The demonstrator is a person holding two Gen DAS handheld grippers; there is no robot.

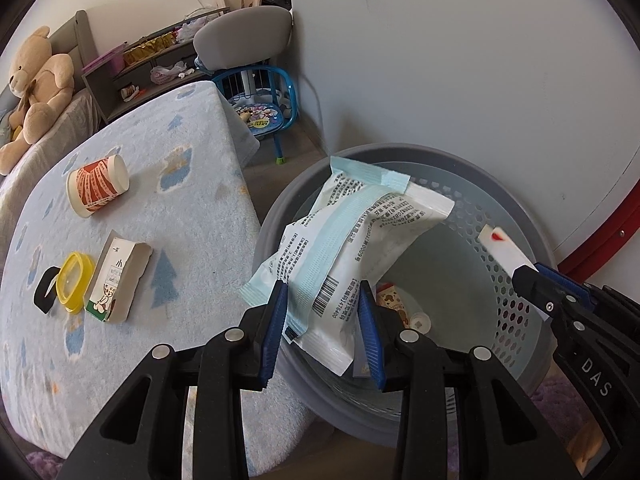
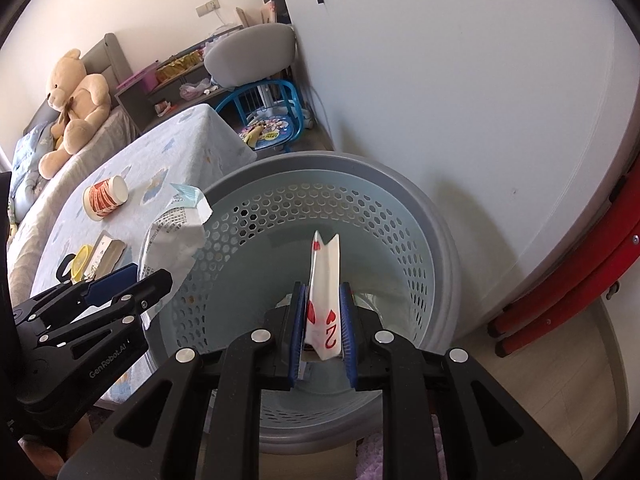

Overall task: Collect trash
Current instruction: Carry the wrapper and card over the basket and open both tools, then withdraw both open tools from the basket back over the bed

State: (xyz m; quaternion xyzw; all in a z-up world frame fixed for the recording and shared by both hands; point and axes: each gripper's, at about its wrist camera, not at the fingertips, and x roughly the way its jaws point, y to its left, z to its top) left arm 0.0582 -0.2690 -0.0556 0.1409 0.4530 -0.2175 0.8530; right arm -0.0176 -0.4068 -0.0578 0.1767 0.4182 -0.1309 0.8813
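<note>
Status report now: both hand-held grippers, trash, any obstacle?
Left hand-held gripper shut on wet-wipe pack, over bin. Right hand-held gripper shut on playing card, over bin too. Paper cup, carton wait on table. Nothing blocks.

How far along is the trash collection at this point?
Some trash already lies at the bottom of the basket. In hand: the left gripper holds a wipes packet and the right gripper a playing card, both over the basket. Left on the table: paper cup, small carton, yellow lid.
</note>
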